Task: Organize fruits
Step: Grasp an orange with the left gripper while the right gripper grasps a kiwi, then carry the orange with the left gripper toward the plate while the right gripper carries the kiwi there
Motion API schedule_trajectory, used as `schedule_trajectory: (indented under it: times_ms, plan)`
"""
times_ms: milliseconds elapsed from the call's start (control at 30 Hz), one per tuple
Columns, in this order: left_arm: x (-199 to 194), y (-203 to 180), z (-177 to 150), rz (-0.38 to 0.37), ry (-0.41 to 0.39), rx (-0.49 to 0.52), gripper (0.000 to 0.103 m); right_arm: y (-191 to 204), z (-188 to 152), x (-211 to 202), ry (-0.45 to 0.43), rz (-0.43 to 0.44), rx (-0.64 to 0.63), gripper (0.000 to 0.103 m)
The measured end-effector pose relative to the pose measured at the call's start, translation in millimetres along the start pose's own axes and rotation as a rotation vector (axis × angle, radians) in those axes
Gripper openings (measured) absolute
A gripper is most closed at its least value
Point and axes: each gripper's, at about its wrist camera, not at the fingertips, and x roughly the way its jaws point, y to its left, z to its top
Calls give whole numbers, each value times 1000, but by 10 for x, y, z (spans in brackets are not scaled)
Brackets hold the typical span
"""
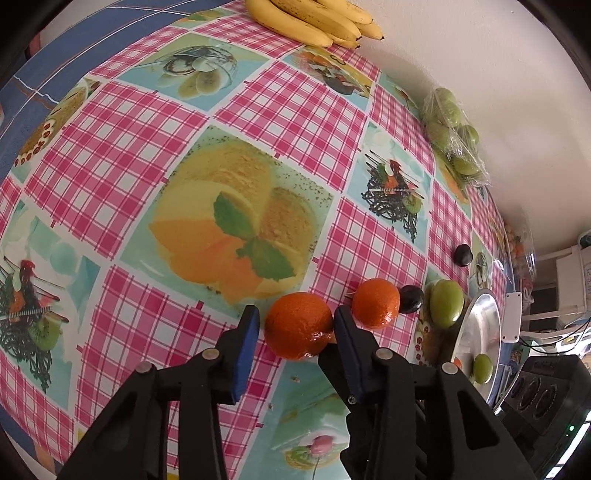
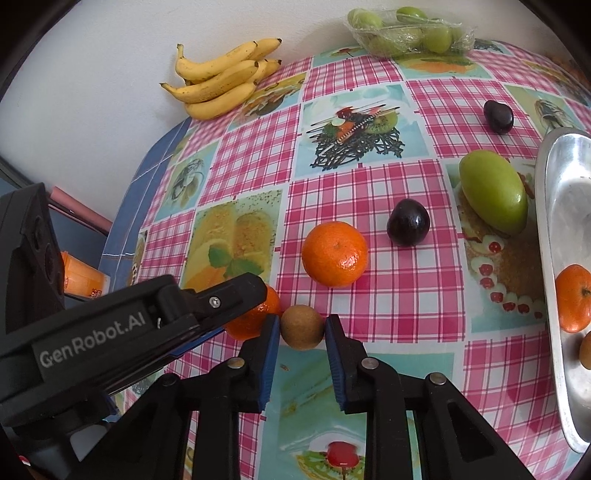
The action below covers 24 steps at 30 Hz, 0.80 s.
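Note:
My left gripper (image 1: 297,314) is shut on a mandarin (image 1: 299,325) that rests on the chequered tablecloth (image 1: 147,147). In the right wrist view that mandarin (image 2: 258,314) peeks out under the left gripper's black housing (image 2: 110,332). Just beside it, my right gripper (image 2: 302,321) is shut on a small round brown fruit (image 2: 302,326), with a blue pad against each side. A second mandarin (image 1: 376,303) (image 2: 335,254), two dark plums (image 2: 408,222) (image 2: 498,116) and a green oval fruit (image 2: 493,192) lie loose further on.
A metal tray (image 2: 565,206) at the right holds a mandarin (image 2: 574,297) and a small green fruit (image 1: 482,367). Bananas (image 2: 221,81) and a wrapped pack of green fruit (image 2: 406,33) sit by the wall. The table edge (image 2: 147,184) curves round on the left.

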Motion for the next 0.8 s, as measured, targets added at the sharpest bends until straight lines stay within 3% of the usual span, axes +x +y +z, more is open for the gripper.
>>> schedule_trajectory:
  times_ms: [800]
  plan:
    - [132, -91, -20, -2, 31, 24, 41, -163, -9, -310, -22, -35, -10, 27]
